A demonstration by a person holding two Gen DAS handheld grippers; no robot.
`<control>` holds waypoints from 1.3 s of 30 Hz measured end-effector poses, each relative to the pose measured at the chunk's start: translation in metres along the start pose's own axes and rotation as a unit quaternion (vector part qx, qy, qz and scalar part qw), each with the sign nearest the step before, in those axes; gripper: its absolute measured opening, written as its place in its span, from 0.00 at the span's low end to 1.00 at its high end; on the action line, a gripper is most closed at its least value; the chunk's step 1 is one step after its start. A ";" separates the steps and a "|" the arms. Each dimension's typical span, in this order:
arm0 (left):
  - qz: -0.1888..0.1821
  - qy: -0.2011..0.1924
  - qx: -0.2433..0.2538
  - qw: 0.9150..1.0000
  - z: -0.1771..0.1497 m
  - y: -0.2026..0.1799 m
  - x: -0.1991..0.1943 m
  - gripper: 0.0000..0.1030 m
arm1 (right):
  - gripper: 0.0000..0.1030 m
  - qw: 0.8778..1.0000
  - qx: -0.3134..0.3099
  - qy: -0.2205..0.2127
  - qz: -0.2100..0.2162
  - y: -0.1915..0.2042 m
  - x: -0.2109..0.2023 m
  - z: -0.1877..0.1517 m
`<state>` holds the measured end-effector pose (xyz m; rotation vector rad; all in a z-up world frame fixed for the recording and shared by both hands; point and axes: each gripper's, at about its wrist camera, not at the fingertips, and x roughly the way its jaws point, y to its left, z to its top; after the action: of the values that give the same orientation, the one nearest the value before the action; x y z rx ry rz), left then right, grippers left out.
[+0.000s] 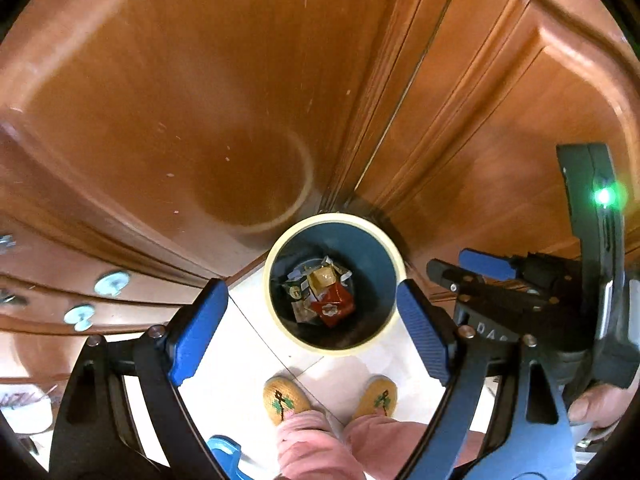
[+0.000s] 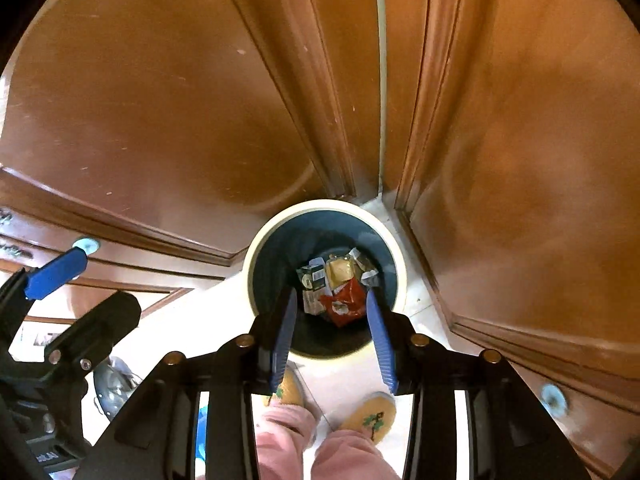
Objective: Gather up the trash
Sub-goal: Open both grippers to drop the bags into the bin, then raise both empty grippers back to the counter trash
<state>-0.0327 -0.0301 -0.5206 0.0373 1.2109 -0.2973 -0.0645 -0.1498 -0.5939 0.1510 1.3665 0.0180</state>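
A round bin (image 1: 280, 320) with a cream rim and dark blue inside stands on the white floor against wooden cabinet doors. It holds several wrappers, among them a red packet (image 1: 334, 308) and a yellow one (image 1: 322, 278). My left gripper (image 1: 308, 320) hangs above the bin, open wide and empty. In the right wrist view the bin (image 2: 402, 276) shows with the red packet (image 2: 346, 304) inside. My right gripper (image 2: 331, 312) is above the bin's near side, open and empty. Each gripper shows in the other's view: the right one (image 1: 464, 268) and the left one (image 2: 56, 272).
Brown cabinet doors (image 1: 200, 100) rise behind the bin, with pale blue knobs (image 1: 112, 282) at the left. My feet in yellow slippers (image 1: 286, 398) and pink trousers stand on the white tiles just in front of the bin.
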 end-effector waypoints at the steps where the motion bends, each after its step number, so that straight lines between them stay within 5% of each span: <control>1: 0.000 -0.003 -0.001 1.000 0.000 -0.001 -0.010 0.82 | 0.36 1.000 -0.004 0.001 -0.005 0.004 -0.009 -0.002; 8: 0.020 -0.035 0.003 0.999 0.005 -0.008 -0.085 0.82 | 0.36 0.999 -0.034 0.001 -0.014 0.031 -0.074 -0.005; 17: 0.044 -0.077 0.006 0.996 0.039 -0.022 -0.206 0.82 | 0.36 0.998 -0.040 -0.037 0.016 0.050 -0.207 0.024; 30: 0.082 -0.131 0.017 0.988 0.091 -0.057 -0.340 0.82 | 0.36 0.989 -0.010 -0.138 0.055 0.033 -0.383 0.064; 39: 0.115 -0.171 0.024 0.978 0.121 -0.088 -0.409 0.82 | 0.36 0.973 -0.026 -0.213 0.083 0.028 -0.462 0.103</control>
<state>-0.0733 -0.0528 -0.0877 0.1604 0.8469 -0.1220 -0.0567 -0.1785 -0.1204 0.2106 0.9220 0.1532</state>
